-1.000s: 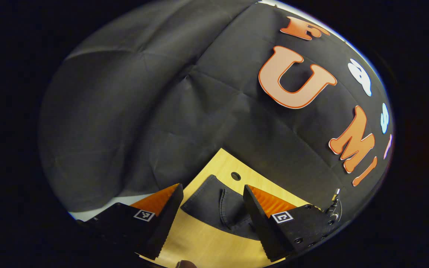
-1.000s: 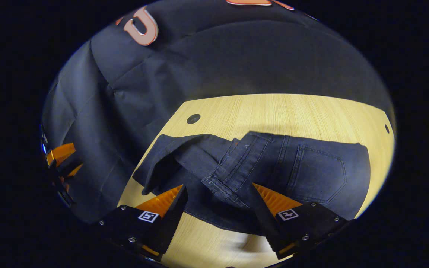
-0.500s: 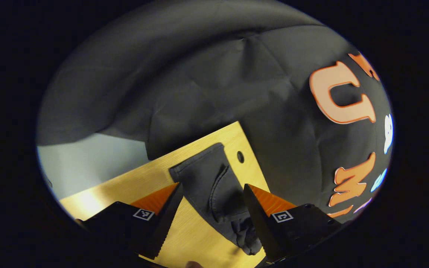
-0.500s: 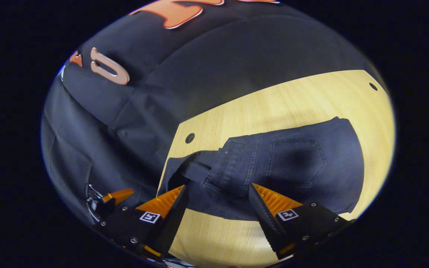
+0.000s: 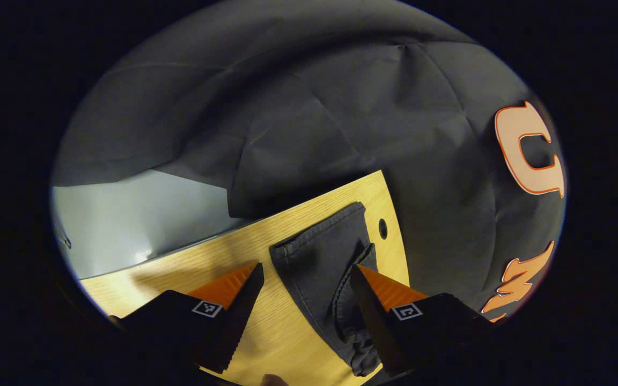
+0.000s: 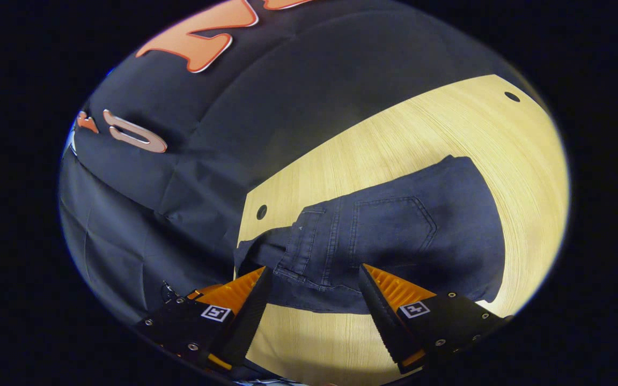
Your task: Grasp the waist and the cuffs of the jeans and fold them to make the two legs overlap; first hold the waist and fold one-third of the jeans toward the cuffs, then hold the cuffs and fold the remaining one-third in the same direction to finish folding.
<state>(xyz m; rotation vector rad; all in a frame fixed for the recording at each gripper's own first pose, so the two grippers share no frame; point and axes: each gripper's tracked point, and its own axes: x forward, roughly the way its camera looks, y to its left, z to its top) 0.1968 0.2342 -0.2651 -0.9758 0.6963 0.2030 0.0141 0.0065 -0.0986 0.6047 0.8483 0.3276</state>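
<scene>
The dark jeans (image 6: 421,236) lie folded on the light wooden table (image 6: 395,139), with a back pocket and the waistband facing up. My right gripper (image 6: 315,267) is open and hovers over the waistband edge near the table's front, its fingers apart from the cloth. In the left gripper view a narrow end of the jeans (image 5: 319,252), hem toward the far table edge, lies on the table (image 5: 207,268). My left gripper (image 5: 306,266) is open just above that end. The rumpled cloth runs down beside its right finger.
A small round hole (image 5: 383,229) in the table sits just beside the narrow end of the jeans. Two more holes (image 6: 261,212) (image 6: 512,96) mark the table corners. Pale floor (image 5: 126,220) lies beyond the table edge.
Both views have swung round and now look down more at the table. The jeans' narrow end has come in between the left fingers. The turned-over waist part lies flatter. Both grippers stay open.
</scene>
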